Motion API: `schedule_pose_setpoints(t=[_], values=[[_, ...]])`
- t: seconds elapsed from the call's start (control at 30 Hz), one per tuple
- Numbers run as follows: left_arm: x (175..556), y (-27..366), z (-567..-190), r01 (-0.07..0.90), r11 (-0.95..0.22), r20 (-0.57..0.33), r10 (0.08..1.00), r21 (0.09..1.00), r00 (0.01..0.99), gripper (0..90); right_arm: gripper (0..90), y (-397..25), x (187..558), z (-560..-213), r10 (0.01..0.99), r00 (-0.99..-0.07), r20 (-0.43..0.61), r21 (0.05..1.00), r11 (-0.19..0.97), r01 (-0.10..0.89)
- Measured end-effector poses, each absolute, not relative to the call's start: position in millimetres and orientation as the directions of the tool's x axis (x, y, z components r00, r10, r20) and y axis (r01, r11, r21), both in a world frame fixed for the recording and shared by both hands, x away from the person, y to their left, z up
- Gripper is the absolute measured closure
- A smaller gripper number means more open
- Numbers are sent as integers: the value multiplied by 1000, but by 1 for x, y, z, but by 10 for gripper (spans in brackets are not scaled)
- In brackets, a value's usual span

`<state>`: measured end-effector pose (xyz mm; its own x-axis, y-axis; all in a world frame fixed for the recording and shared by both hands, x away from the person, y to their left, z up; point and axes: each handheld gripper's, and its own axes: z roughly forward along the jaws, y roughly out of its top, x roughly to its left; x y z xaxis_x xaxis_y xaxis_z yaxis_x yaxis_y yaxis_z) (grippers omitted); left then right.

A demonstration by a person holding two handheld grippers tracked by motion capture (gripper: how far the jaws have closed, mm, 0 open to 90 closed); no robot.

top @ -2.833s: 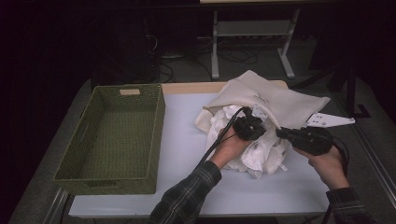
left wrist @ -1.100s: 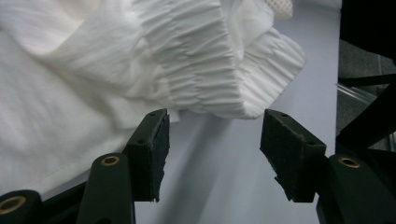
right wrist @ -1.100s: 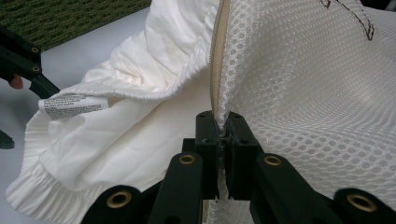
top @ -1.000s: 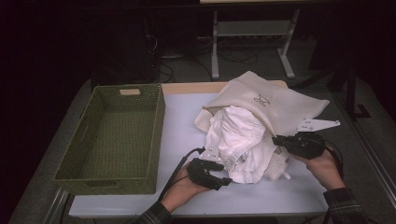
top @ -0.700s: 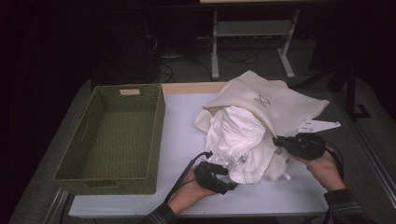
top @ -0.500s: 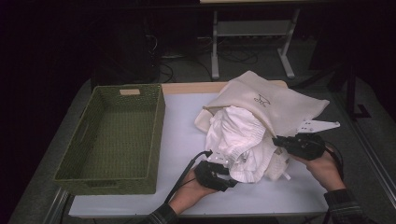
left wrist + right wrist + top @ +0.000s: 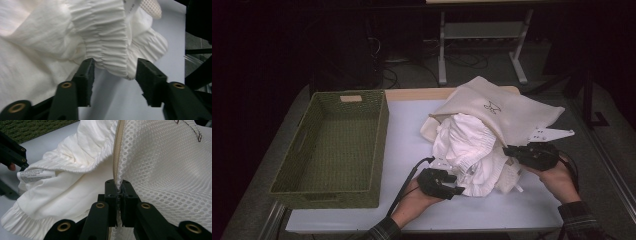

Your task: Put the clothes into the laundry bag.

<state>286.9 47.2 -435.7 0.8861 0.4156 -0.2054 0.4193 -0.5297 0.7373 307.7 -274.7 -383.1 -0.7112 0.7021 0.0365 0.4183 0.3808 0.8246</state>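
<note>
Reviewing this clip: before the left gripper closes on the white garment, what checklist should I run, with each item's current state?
1. Left gripper open: ok, its jaws stand apart.
2. Gathered hem of the white garment lined up between the left jaws: ok, the ruffled edge hangs in the gap at their tips, not yet pinched.
3. Right gripper holding the mesh bag: ok, its jaws are shut on the bag's zipper edge.
4. Garment free of the bag: not ok, much of it sits at the bag's mouth.
5. Green basket ready to receive: ok, it stands to the left of the pile with nothing visible inside.
6. Left cable clear of the garment: ok.
</note>
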Motion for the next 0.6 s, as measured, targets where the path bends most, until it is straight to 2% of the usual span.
schedule_pose_setpoints(t=[0.1,0.13,0.17,0.2,0.23,0.33,0.6], values=[[289,48,-436,420,-527,-202,421,739,884,720,849,-274,308,-383,702,-711,37,824,381,419],[290,48,-435,418,-526,-197,424,741,884,757,849,-274,308,-383,703,-710,37,823,382,421],[291,48,-435,415,-528,-192,425,741,885,757,849,-274,308,-383,703,-710,37,823,382,421],[293,47,-435,409,-527,-185,427,744,885,820,850,-274,307,-383,704,-709,36,825,380,419],[294,46,-433,403,-526,-178,427,749,887,844,849,-274,307,-383,704,-710,35,824,381,419],[299,42,-424,380,-511,-161,421,771,893,874,849,-274,307,-383,705,-709,34,824,381,419],[317,12,-405,317,-511,-101,406,799,908,879,850,-272,306,-382,702,-711,32,826,382,414]])
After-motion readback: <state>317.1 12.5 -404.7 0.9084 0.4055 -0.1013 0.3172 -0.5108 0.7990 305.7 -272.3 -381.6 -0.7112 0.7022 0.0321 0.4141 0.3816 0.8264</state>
